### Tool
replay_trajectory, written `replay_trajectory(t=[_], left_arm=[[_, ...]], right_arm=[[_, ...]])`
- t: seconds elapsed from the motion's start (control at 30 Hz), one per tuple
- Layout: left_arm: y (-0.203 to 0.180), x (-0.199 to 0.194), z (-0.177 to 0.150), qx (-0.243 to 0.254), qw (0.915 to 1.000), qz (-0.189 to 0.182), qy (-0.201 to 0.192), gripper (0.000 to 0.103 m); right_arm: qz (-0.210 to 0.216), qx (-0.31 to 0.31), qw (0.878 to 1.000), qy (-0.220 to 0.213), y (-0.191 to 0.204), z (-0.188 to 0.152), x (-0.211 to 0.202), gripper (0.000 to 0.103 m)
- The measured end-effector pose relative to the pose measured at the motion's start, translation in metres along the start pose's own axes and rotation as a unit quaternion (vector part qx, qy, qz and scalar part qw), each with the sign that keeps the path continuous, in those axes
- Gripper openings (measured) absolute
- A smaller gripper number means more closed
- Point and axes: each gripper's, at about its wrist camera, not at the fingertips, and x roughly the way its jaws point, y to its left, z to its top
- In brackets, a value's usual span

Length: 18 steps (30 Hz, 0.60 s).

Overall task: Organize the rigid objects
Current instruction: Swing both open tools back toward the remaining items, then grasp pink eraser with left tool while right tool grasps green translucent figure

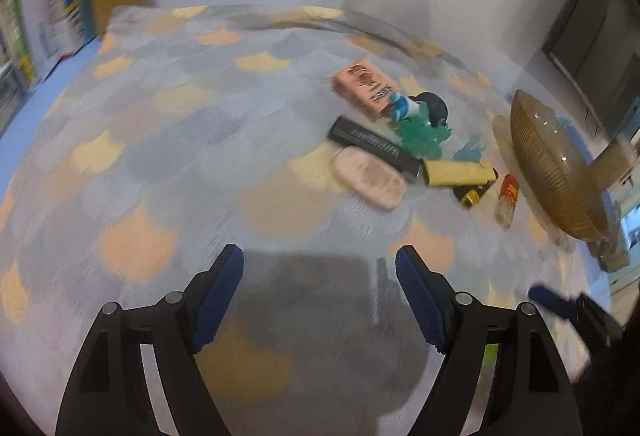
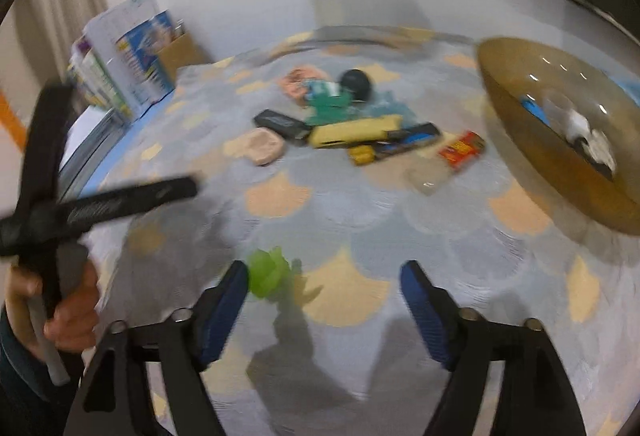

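Plainly risky: both left gripper (image 1: 319, 262) and right gripper (image 2: 324, 278) with jaws open and empty, well apart from cluttered pile (image 2: 340, 124) beside amber bowl (image 2: 560, 140) on patterned tabletop (image 1: 180, 140), likely to nudge neighbours when reaching in.

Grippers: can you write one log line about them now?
left gripper: open, empty | right gripper: open, empty | green toy: beside right gripper | bowl: tilted

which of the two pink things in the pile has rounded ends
The pale pink case nearest the gripper; it is oval and sits beside the black bar. The other, the pink box, is square-cornered with printing.
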Motion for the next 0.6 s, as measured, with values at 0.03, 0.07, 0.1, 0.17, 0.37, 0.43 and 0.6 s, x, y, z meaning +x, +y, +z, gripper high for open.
replay_trajectory(t=[0.03, 0.07, 0.1, 0.17, 0.37, 0.43, 0.6], left_arm=[[-0.007, 0.007, 0.005, 0.009, 0.9999, 0.006, 0.000, 0.077], [-0.014, 0.016, 0.009, 0.018, 0.9997, 0.013, 0.006, 0.077], [-0.021, 0.024, 0.014, 0.025, 0.9995, 0.013, 0.012, 0.077], [-0.030, 0.032, 0.020, 0.035, 0.9992, 0.016, 0.005, 0.077], [-0.042, 0.047, 0.030, 0.070, 0.9951, 0.068, -0.012, 0.077], [-0.035, 0.044, 0.029, 0.070, 0.9952, 0.068, -0.012, 0.077], [0.003, 0.024, 0.017, 0.052, 0.9963, 0.068, -0.009, 0.077]], right_arm=[[0.007, -0.010, 1.000, 0.005, 0.005, -0.001, 0.002, 0.079], [0.010, -0.020, 1.000, 0.009, 0.010, -0.002, 0.005, 0.079], [0.009, -0.029, 0.999, 0.012, 0.014, -0.003, 0.008, 0.079], [0.010, -0.038, 0.999, 0.021, 0.017, -0.006, 0.015, 0.079], [0.033, -0.033, 0.999, 0.024, 0.010, -0.006, 0.020, 0.079], [0.039, -0.034, 0.998, 0.023, 0.009, -0.007, 0.020, 0.079], [0.054, -0.033, 0.998, 0.019, 0.008, -0.009, 0.016, 0.079]])
